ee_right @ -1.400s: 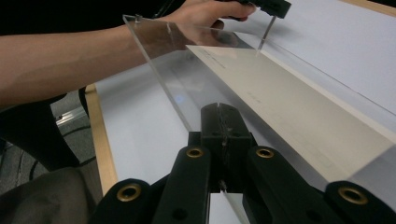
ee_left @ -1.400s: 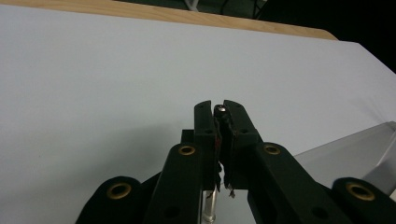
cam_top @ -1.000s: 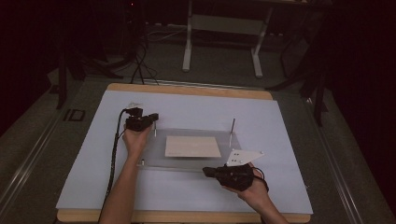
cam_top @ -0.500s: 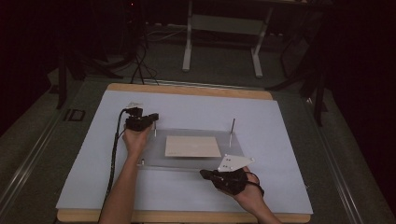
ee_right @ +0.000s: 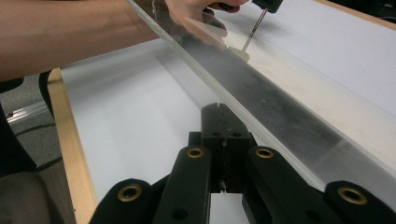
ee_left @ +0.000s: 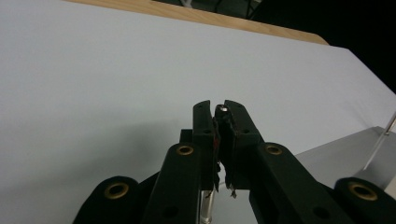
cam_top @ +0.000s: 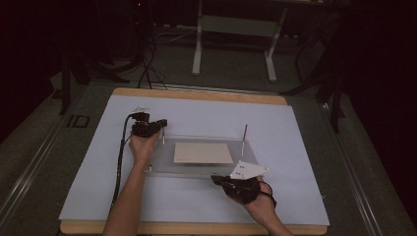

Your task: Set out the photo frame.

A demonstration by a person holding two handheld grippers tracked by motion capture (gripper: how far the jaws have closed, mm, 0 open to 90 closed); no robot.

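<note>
— What's on the table?

— A pale blue-grey sheet covers most of it, matte and smooth, with a wooden edge showing round it. On the sheet lies a clear plate, flat and rectangular, glassy. A beige card sits in its middle, and thin metal pins stand at its corners; one pin is upright at the far right.

— And the grippers?

— The left gripper is at the plate's far left corner, its black jaws clamped on the top of a pin there. The left gripper view shows that pin's silver tip pinched between the pads, which the high view is too small to tell.

— The right one?

— The right gripper sits at the plate's near edge, jaws pressed together with nothing between them. Its own view shows the plate's edge running just beside the tips, thick and slightly frosted; whether they touch I cannot tell.
</note>
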